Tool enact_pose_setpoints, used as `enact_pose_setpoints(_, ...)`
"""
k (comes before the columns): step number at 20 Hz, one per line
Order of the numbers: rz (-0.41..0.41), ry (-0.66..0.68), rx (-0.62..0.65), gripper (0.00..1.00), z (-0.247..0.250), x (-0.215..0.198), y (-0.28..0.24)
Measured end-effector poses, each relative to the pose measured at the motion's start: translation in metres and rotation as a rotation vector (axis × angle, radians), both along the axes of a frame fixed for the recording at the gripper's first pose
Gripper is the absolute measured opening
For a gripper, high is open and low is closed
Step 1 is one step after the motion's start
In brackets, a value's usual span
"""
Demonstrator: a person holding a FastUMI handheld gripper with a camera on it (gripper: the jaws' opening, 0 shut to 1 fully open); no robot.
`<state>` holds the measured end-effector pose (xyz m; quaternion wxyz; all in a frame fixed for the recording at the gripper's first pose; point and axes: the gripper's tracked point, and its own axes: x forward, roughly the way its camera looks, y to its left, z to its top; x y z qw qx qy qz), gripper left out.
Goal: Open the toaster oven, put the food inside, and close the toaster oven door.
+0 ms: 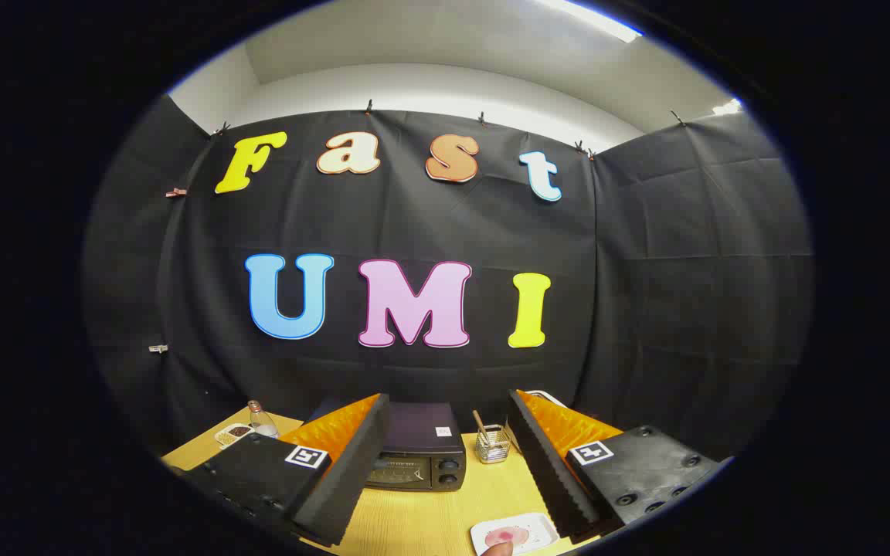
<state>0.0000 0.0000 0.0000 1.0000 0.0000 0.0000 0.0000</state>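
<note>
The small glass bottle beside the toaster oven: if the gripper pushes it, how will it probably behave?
The glass bottle stands upright and narrow, so it would probably tip, then roll. Glass looks smooth, likely slippery and fragile. The open gripper is far from it, with the toaster oven ahead.

tongs (445, 463) spread, empty | toaster oven (418, 455) beyond, door closed
</note>
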Motion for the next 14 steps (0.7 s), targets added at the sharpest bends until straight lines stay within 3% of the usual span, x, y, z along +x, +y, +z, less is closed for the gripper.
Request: enact_pose_setpoints(14, 0.013, 0.011, 0.0, 0.97, -0.004, -0.013, 0.012)
